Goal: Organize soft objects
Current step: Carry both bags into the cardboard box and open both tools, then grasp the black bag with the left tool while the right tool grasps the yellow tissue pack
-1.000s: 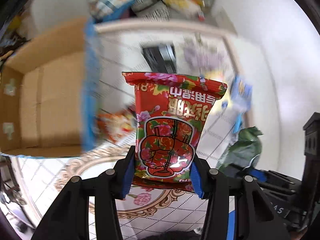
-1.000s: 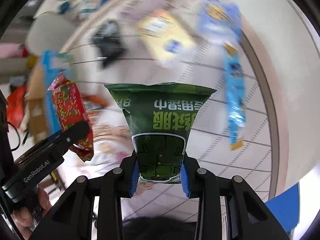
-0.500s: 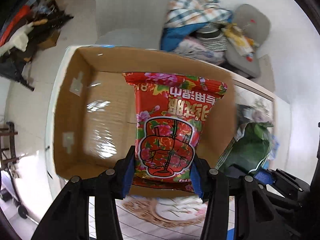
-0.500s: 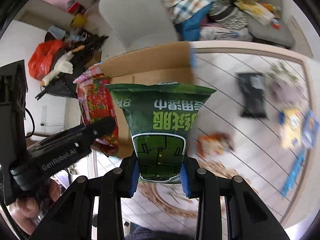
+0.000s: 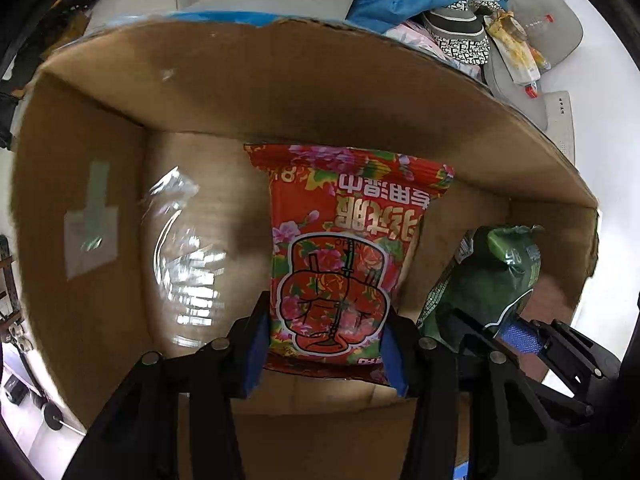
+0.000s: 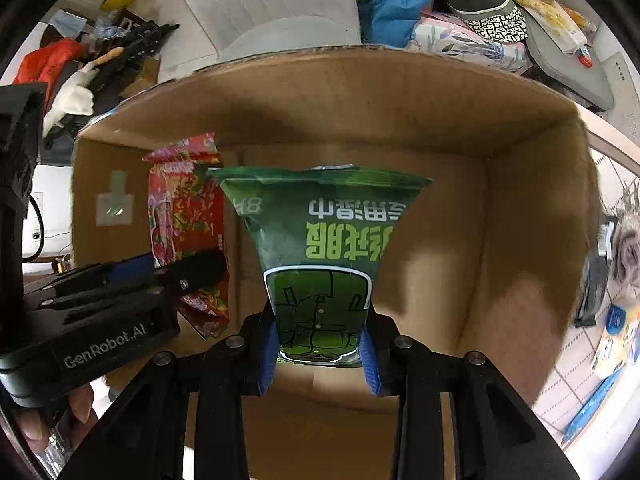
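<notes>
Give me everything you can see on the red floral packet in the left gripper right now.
The red floral plastic packet is a soft, glossy pack printed with pink flowers, upside-down Chinese lettering and a red outlined jacket drawing. It hangs pinched at its lower end between the blue pads of the left gripper, its crimped far edge pointing into the open brown cardboard box. It hangs beside the green packet held by the right gripper; contact unclear.

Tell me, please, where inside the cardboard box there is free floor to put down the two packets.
The cardboard box floor looks bare: a wide patch between its left wall and the red packet, and another between the green packet and its right wall. It is crowded in the middle, where the left gripper and right gripper hang side by side.
</notes>
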